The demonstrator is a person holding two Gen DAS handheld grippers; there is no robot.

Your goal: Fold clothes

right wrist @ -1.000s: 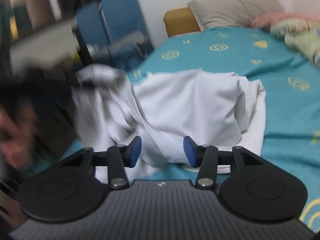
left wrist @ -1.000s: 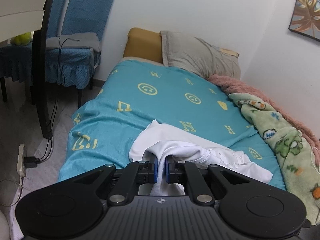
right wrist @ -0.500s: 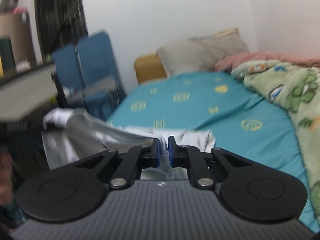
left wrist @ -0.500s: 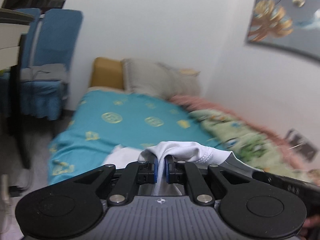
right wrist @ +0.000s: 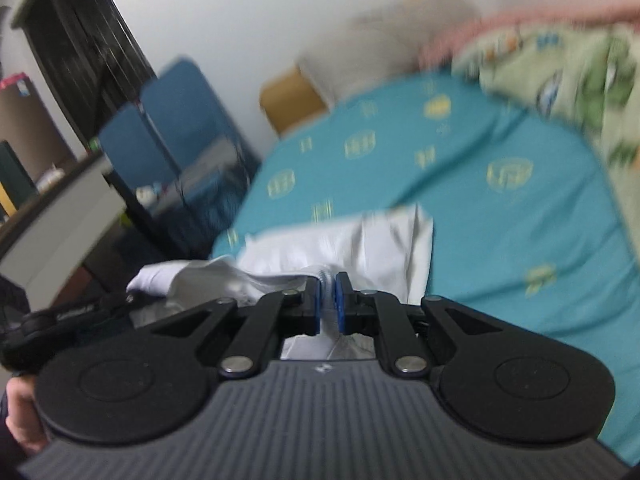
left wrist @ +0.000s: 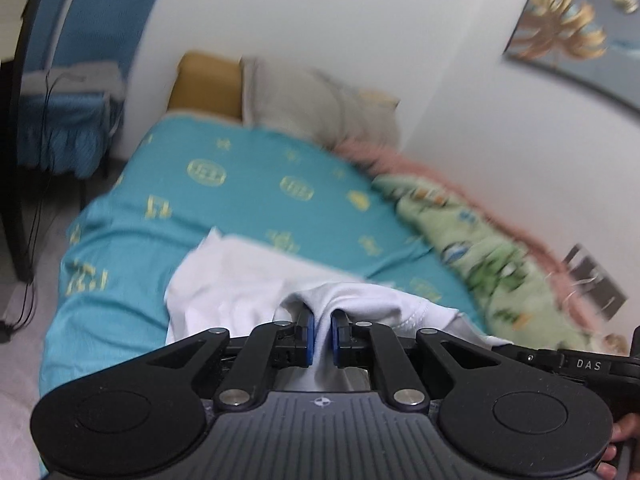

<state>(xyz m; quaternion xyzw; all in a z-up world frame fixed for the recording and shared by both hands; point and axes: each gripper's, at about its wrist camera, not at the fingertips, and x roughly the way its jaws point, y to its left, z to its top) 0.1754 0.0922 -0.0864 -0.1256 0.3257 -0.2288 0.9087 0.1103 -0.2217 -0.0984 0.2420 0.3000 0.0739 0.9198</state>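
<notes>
The left gripper (left wrist: pixel 322 334), a black two-finger claw with blue pads, is pinching a bunched fold of the white cotton garment (left wrist: pixel 248 280) between jaws drawn nearly together, and the right gripper (right wrist: pixel 328 306), a claw of the same make, is clamping another stitched edge of that garment (right wrist: pixel 360 240) in an equally narrow grip. Two claws are working one garment; its lifted part is stretching between them while the rest is lying spread on the near end of the bed. The teal bedsheet with yellow symbols (left wrist: pixel 248 184) is covering the mattress, and most of it beyond the garment is lying bare. Two pillows are resting at the head: one mustard-yellow pillow (left wrist: pixel 208 84) and one grey-beige pillow (left wrist: pixel 316 104) leaning just beside it. One green cartoon-print blanket (left wrist: pixel 480 256) is bunching along the wall side of the bed, with a strip of pink fuzzy blanket (left wrist: pixel 440 176) running behind it, touching the white wall. Two blue fabric-covered chairs (right wrist: pixel 168 136) are standing off the bed's other side, near its head. One framed picture of golden leaves (left wrist: pixel 568 28) is hanging on the wall. The garment's far edge is stopping well short of the pillows.
</notes>
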